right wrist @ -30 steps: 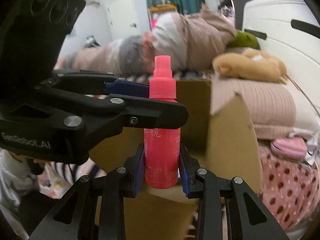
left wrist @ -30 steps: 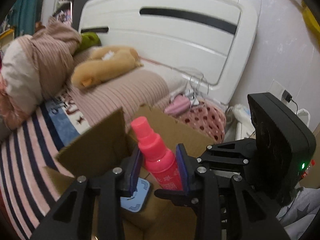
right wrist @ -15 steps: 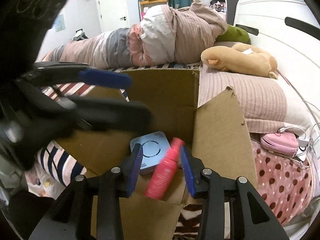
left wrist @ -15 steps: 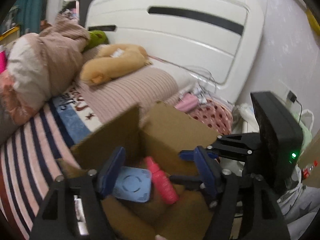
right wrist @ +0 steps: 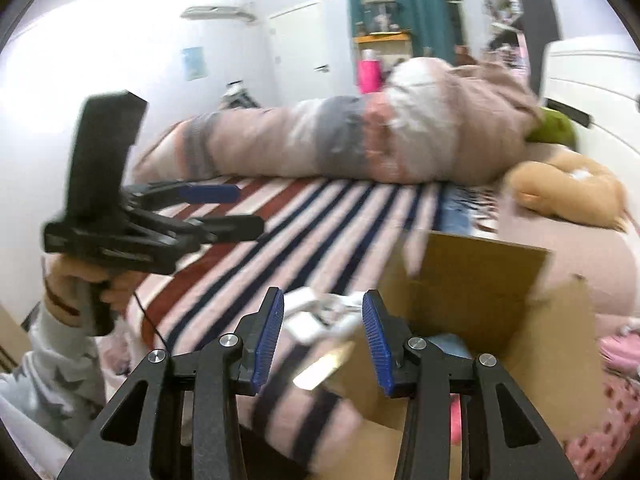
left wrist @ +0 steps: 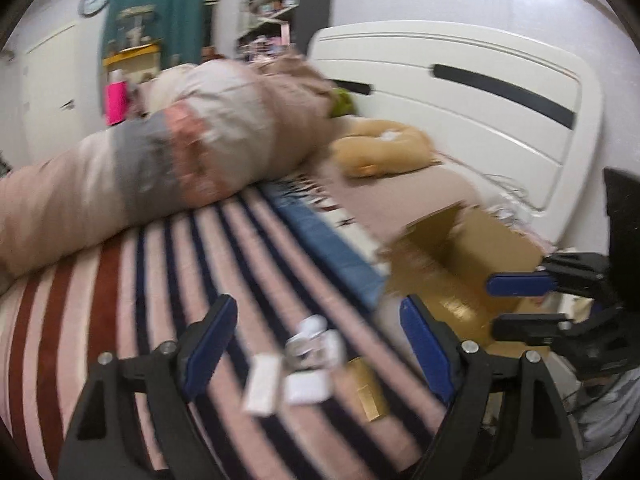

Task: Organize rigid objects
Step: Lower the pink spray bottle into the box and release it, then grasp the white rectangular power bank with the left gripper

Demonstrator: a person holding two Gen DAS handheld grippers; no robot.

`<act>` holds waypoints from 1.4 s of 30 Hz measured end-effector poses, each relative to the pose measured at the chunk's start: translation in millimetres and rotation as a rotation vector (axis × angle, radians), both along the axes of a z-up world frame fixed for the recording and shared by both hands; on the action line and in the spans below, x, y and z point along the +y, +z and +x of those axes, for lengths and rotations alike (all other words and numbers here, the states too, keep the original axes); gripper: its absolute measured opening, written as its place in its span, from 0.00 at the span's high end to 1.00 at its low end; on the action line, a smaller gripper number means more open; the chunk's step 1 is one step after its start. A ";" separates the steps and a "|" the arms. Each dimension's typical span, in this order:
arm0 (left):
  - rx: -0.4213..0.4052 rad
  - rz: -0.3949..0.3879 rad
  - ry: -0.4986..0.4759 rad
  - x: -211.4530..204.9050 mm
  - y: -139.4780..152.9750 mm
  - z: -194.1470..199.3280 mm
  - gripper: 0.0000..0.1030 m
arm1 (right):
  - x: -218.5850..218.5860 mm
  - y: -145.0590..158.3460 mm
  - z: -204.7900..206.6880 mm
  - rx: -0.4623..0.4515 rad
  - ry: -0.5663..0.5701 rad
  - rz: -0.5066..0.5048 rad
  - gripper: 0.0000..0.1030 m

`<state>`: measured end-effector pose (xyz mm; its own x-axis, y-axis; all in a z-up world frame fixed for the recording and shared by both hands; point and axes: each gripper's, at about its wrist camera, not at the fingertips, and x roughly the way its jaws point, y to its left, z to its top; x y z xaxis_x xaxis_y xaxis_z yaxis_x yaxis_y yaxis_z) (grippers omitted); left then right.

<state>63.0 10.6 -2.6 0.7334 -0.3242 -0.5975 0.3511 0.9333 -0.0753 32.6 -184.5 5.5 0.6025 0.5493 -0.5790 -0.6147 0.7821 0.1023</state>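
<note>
An open cardboard box (left wrist: 460, 276) stands on the striped bed, also in the right wrist view (right wrist: 480, 288). The pink spray bottle lies inside it, only a pink sliver (right wrist: 455, 420) showing. Several small white items (left wrist: 308, 360) and a gold stick (left wrist: 366, 390) lie on the blanket, blurred; they also show in the right wrist view (right wrist: 320, 316). My left gripper (left wrist: 320, 344) is open and empty above them. My right gripper (right wrist: 322, 340) is open and empty at the box's left edge; it also shows in the left wrist view (left wrist: 520, 304).
A rolled duvet (left wrist: 160, 168) lies across the bed's far side. A tan plush toy (left wrist: 384, 152) and a green one (right wrist: 554, 128) lie by the white headboard (left wrist: 480, 92). A pink item (right wrist: 618, 348) lies on dotted fabric to the right of the box.
Both grippers let go of the pink bottle, which dropped into the box. Both opened. The left gripper swung left, over the small items on the blanket.
</note>
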 end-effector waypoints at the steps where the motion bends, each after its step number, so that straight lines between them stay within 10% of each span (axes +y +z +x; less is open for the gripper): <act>1: 0.006 -0.002 0.018 11.1 -6.1 -1.4 0.21 | 12.2 -1.9 0.3 0.012 0.023 -0.003 0.64; 9: 0.084 -0.034 0.093 79.9 -72.4 2.2 0.21 | 104.8 -62.1 19.4 0.193 0.110 -0.095 0.56; 21: 0.234 -0.087 -0.032 70.0 -160.9 46.4 0.21 | 118.4 -163.2 89.0 0.388 -0.110 -0.225 0.43; 25: 0.278 -0.113 -0.066 51.4 -180.6 68.8 0.30 | 114.7 -176.5 99.9 0.384 -0.102 -0.241 0.43; 30: 0.287 -0.093 -0.067 35.1 -186.9 79.0 0.69 | 118.4 -180.1 104.0 0.342 -0.085 -0.239 0.43; 42: 0.288 -0.019 -0.018 72.9 -179.1 37.2 0.69 | 124.5 -170.9 73.4 0.252 0.050 -0.263 0.46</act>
